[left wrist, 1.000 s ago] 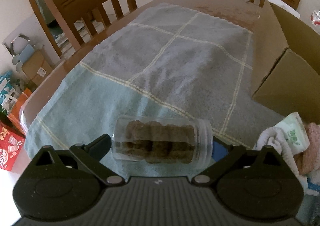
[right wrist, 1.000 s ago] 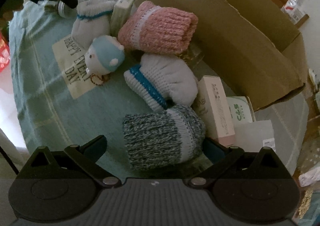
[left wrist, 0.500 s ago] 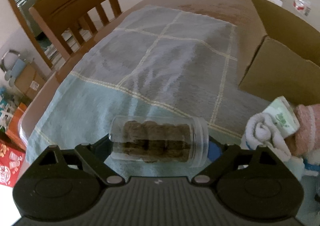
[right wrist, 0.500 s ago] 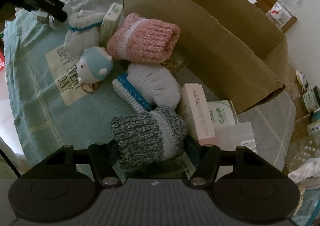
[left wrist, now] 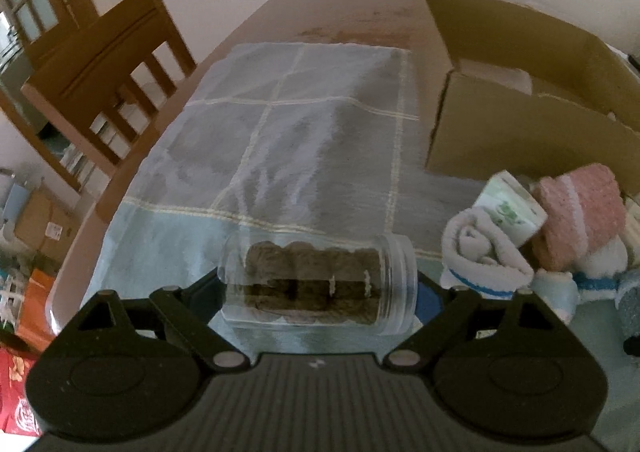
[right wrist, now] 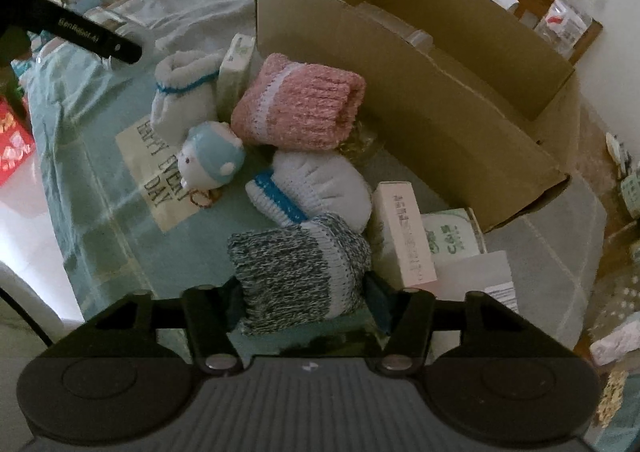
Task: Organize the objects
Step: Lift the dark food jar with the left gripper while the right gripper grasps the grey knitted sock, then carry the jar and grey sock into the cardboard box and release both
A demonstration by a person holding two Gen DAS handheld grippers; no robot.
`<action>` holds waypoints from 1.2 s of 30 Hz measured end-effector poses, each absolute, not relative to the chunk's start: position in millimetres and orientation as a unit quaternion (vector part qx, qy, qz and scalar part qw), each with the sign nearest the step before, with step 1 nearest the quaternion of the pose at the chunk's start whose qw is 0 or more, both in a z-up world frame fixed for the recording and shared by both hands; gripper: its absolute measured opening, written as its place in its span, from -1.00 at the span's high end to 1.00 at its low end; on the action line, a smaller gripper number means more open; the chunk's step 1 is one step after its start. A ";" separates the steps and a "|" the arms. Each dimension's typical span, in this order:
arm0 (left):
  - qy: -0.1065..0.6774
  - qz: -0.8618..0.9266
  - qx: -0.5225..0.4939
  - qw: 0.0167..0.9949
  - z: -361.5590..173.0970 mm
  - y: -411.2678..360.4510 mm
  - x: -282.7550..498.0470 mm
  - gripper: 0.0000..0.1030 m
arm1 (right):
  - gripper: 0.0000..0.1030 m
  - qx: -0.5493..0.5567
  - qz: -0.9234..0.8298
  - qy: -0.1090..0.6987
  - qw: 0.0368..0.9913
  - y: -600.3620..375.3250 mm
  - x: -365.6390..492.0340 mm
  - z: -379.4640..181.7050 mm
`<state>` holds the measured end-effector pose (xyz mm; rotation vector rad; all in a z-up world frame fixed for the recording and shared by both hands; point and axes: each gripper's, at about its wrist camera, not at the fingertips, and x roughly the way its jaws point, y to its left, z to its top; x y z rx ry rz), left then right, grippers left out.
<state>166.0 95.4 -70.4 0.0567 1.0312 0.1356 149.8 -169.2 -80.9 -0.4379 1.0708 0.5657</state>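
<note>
While the left gripper (left wrist: 318, 294) clamps the jar (left wrist: 318, 284), only the right view shows the right gripper (right wrist: 302, 302) newly pinching the speckled sock (right wrist: 296, 268) at 6 o'clock.

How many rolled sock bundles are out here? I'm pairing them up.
4: grey marled one in the right gripper, white-blue one behind it, pink one, another white-blue one far left. More may be hidden.

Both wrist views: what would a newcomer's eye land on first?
Likely the clear jar of brown lumps, lying sideways in the left gripper. Next, the speckled grey sock roll clamped in the right gripper, with the pink sock roll behind it. Beside that pile stands the big open cardboard box.
</note>
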 end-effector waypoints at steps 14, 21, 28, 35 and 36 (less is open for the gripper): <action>0.493 0.015 0.063 0.868 -62.8 79.5 168.4 -0.78 | -0.72 -0.204 0.297 0.520 0.774 -166.5 159.2 -105.5; 0.499 -0.024 0.087 0.862 -49.3 70.2 169.2 -0.78 | -0.47 -0.214 0.290 0.519 0.775 -163.3 156.2 -100.0; 0.488 -0.070 0.122 0.861 -26.1 54.2 169.1 -0.78 | -0.45 -0.187 0.282 0.518 0.785 -166.7 160.1 -76.4; 0.469 -0.118 0.126 0.866 -0.4 43.0 179.5 -0.78 | -0.45 -0.163 0.268 0.504 0.804 -170.4 171.7 -37.0; 0.466 -0.123 0.127 0.867 3.2 41.3 182.5 -0.78 | -0.45 -0.159 0.266 0.500 0.809 -170.1 174.4 -29.9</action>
